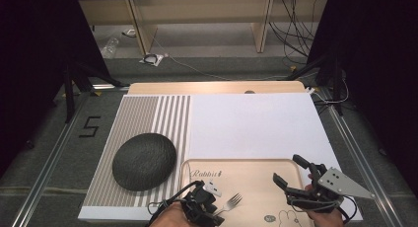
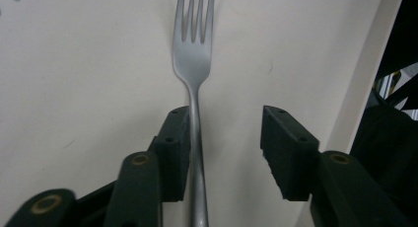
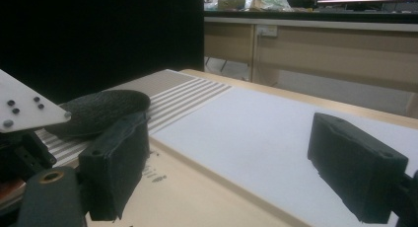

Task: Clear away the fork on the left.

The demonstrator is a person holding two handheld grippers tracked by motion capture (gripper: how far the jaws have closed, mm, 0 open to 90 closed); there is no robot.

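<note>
Left tool (image 1: 215, 203), near edge: jaws parted around the silver metal fork (image 1: 231, 202), which lies flat on the pale wooden tray (image 1: 256, 170), handle touching one pad only. Lift straight up, no drag. Right tool (image 1: 292, 173) hovers wide, empty, near right; keep clear.

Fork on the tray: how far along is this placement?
Done: the fork lies flat on the tray, tines away from the person. In hand: the left tongs stand open around the handle, one pad beside it, the other clear. The right tongs hang open, holding nothing. Left: probably only drawing the left tongs back. The dark round plate sits beside the tray.
</note>
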